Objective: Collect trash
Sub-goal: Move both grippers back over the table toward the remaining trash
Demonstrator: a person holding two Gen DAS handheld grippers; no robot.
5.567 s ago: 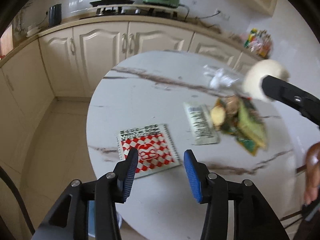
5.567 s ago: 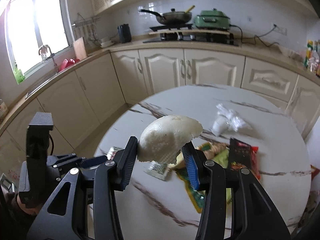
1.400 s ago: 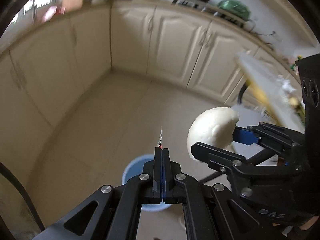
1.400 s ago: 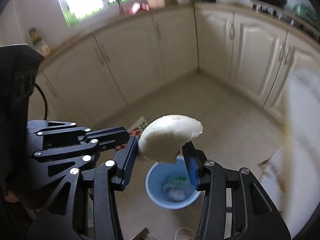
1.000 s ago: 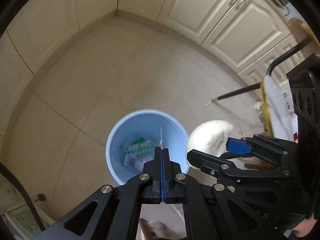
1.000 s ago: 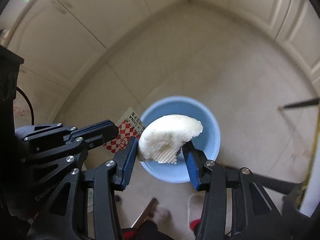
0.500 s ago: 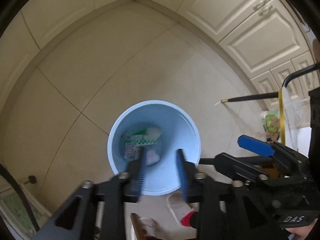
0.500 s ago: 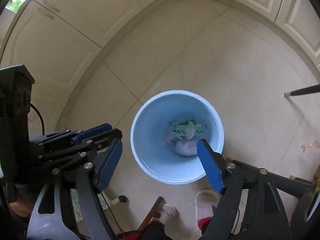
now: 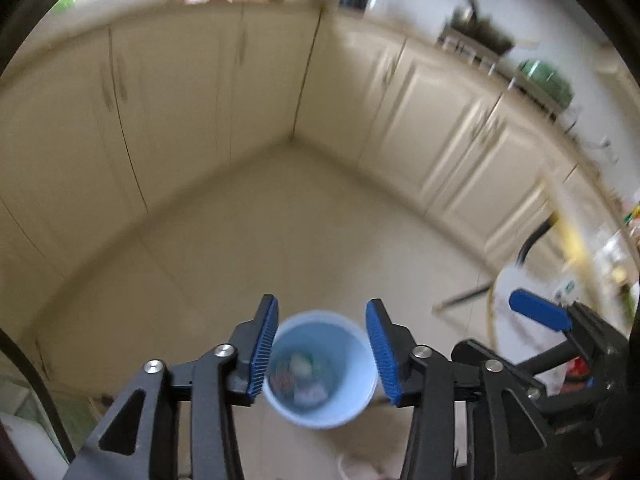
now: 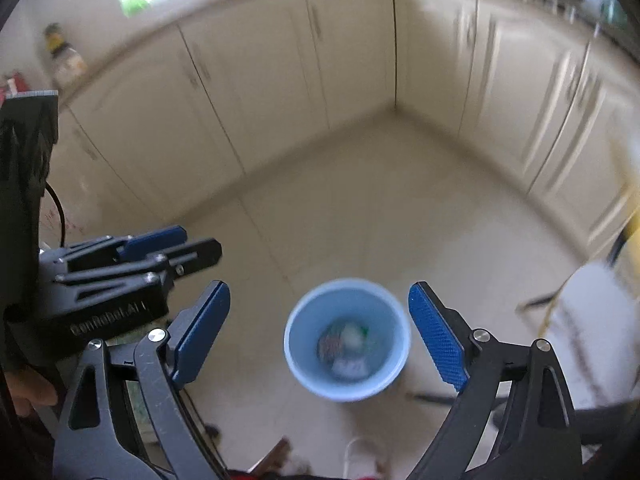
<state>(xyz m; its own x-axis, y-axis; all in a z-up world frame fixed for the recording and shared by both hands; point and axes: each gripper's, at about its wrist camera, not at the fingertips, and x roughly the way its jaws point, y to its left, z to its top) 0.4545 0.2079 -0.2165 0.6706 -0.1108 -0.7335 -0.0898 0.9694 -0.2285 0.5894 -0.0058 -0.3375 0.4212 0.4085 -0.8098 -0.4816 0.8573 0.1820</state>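
Note:
A light blue trash bin (image 9: pixel 320 404) stands on the beige tile floor below both grippers and shows in the right wrist view (image 10: pixel 347 380) too. Several pieces of trash (image 10: pixel 347 346), among them a white lump and a red-checked wrapper, lie in its bottom. My left gripper (image 9: pixel 322 350) is open and empty above the bin. My right gripper (image 10: pixel 320 336) is wide open and empty above the bin. The left gripper also shows at the left of the right wrist view (image 10: pixel 160 250). The right gripper's blue fingertip (image 9: pixel 538 314) shows in the left wrist view.
Cream kitchen cabinets (image 9: pixel 200 92) line the walls around the floor corner. The round table's edge and black leg (image 9: pixel 532 244) are at the right. A stove with a pan (image 9: pixel 480 40) sits on the far counter. Both views are motion-blurred.
Both grippers opened and dropped the white bun and the red-checked wrapper into the bin. Since then both views have tilted up from looking straight down.

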